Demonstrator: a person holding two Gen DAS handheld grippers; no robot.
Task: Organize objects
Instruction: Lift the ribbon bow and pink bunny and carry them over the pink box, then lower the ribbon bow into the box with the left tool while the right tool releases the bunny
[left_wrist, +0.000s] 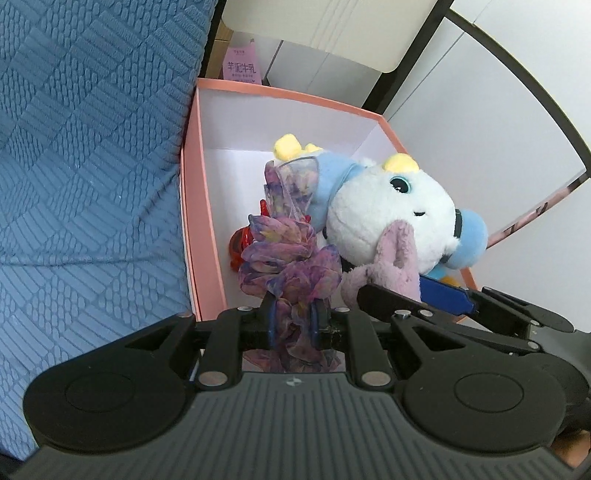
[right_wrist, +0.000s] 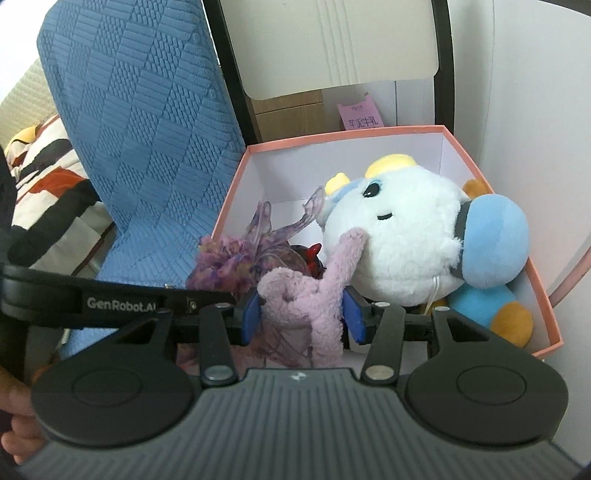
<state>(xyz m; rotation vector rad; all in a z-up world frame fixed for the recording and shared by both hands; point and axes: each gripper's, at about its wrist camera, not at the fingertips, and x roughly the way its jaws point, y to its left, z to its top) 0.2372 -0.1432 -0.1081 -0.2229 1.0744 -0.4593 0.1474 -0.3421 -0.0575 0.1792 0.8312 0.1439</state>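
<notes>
A pink box (left_wrist: 194, 206) with a white inside stands beside a blue cushion and also shows in the right wrist view (right_wrist: 236, 181). In it lies a white and blue plush toy (left_wrist: 388, 214) (right_wrist: 406, 240) and a red object (left_wrist: 240, 243). My left gripper (left_wrist: 293, 325) is shut on a purple sheer scarf (left_wrist: 291, 254), held over the box's near end. My right gripper (right_wrist: 301, 314) is shut on a small pink plush toy (right_wrist: 306, 295), which leans against the white plush. The scarf also shows in the right wrist view (right_wrist: 229, 262).
A blue textured cushion (left_wrist: 85, 166) rises left of the box. A black-framed white chair (right_wrist: 332, 48) stands behind the box. A pink carton (right_wrist: 358, 118) and a cardboard box (right_wrist: 291, 114) sit behind it. Striped bedding (right_wrist: 44, 173) lies at far left.
</notes>
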